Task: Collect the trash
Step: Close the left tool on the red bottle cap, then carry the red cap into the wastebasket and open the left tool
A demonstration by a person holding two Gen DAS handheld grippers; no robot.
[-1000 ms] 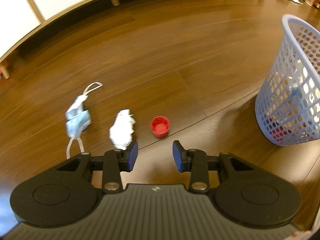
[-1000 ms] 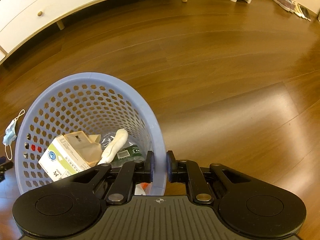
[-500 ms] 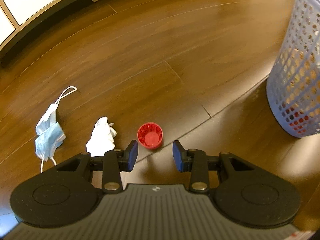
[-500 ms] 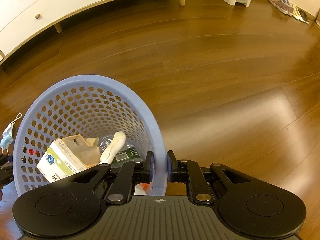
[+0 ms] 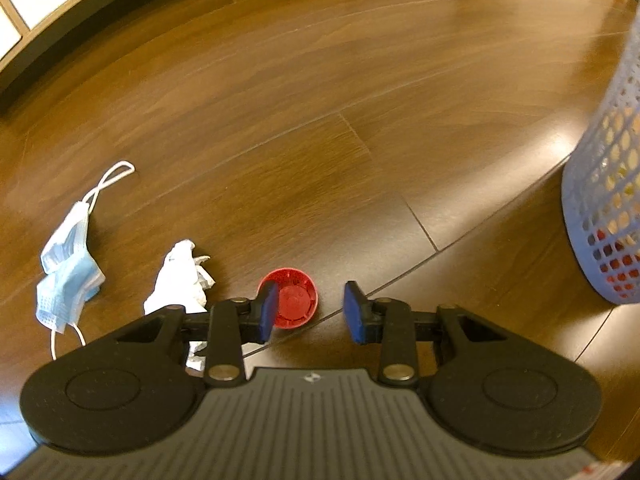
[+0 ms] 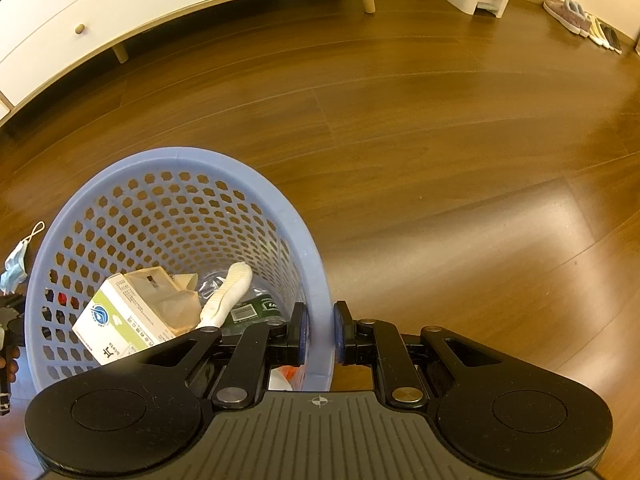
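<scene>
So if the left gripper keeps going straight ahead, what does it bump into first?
Probably the red cap on the floor: it lies just ahead of the open left gripper, near its left finger.

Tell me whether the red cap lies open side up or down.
Open side up: the red cap shows its hollow inside and raised rim, on the floor.

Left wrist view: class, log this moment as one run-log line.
left gripper: open, fingers either side of red cap | right gripper: shut on basket rim | mask, tissue: on floor
</scene>
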